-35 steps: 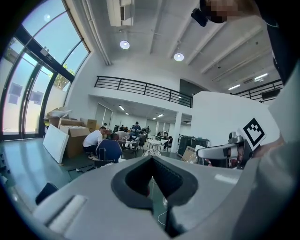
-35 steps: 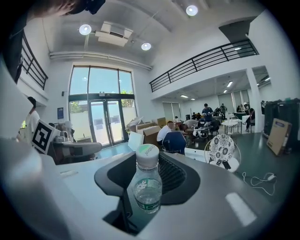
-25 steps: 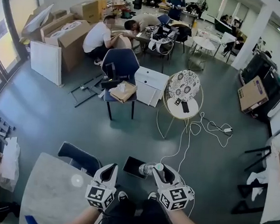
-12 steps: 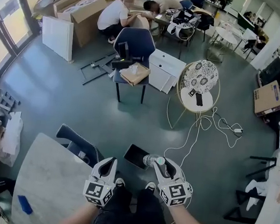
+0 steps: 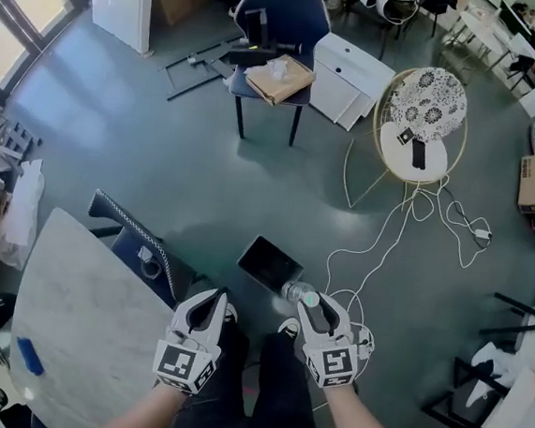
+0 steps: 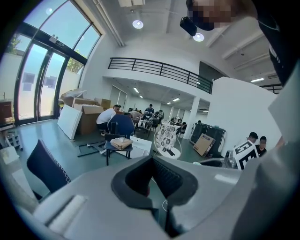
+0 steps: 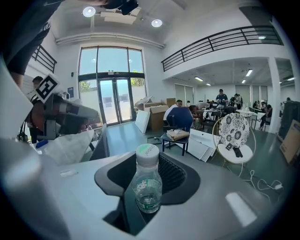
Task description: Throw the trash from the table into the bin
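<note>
My right gripper (image 5: pixel 308 304) is shut on a small clear plastic bottle (image 5: pixel 294 293) with a pale green cap. In the right gripper view the bottle (image 7: pixel 147 185) stands upright between the jaws of that gripper (image 7: pixel 148 174). The bottle hangs over the near right edge of a black square bin (image 5: pixel 265 260) on the floor. To its left, my left gripper (image 5: pixel 207 310) has its jaws together with nothing in them; the left gripper view shows that gripper (image 6: pixel 154 177) the same way. The marble table (image 5: pixel 77 331) lies at the lower left with a small blue item (image 5: pixel 28 356) on it.
A dark chair (image 5: pixel 137 246) stands between the table and the bin. White cables (image 5: pixel 369 256) trail over the floor right of the bin. Farther off are a blue chair (image 5: pixel 282 17) holding a cardboard piece and a round patterned chair (image 5: pixel 421 108). My shoes are below the grippers.
The head view has tipped further down and moved forward. The bin now lies closer under the held bottle. More of the table shows at the left. Both grippers keep their state.
</note>
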`<state>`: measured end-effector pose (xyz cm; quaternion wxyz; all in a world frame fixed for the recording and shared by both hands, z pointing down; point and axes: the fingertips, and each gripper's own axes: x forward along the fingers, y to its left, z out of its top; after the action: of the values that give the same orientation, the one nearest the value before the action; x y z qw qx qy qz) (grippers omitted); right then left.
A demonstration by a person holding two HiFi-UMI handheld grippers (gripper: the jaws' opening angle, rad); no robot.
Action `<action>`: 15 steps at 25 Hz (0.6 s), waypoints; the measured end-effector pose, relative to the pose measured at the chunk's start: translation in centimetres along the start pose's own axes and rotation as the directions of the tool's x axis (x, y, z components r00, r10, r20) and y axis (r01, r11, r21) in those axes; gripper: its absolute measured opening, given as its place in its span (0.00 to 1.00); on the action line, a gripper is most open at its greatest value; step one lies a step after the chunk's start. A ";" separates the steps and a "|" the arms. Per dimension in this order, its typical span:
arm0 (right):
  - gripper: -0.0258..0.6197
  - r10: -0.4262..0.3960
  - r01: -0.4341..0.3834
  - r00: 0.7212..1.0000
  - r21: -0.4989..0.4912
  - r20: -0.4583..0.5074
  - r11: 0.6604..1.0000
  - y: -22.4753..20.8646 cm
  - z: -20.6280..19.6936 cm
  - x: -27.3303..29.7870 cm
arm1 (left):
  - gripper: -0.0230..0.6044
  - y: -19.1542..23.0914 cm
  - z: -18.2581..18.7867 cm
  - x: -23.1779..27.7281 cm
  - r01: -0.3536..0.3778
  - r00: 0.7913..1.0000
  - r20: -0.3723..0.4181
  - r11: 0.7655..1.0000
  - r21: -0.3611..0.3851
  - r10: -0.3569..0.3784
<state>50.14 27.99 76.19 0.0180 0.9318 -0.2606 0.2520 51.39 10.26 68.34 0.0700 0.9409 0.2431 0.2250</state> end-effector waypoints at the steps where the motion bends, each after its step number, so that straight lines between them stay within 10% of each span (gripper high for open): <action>1: 0.31 0.004 -0.004 1.000 0.003 -0.002 1.000 -0.1 -1.4 0.8 | 0.04 0.1 -0.7 0.6 -0.002 1.000 -0.005 1.000 -0.009 0.002; 15: 0.31 -0.051 0.050 0.991 -0.012 -0.124 0.999 -1.3 -23.5 12.5 | 0.04 1.1 -14.3 3.4 -0.043 0.994 -0.109 0.990 -0.137 0.028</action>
<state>49.17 27.07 102.84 0.0445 0.9207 -0.2362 0.3076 48.01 11.29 82.67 0.1185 0.9247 0.2132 0.2924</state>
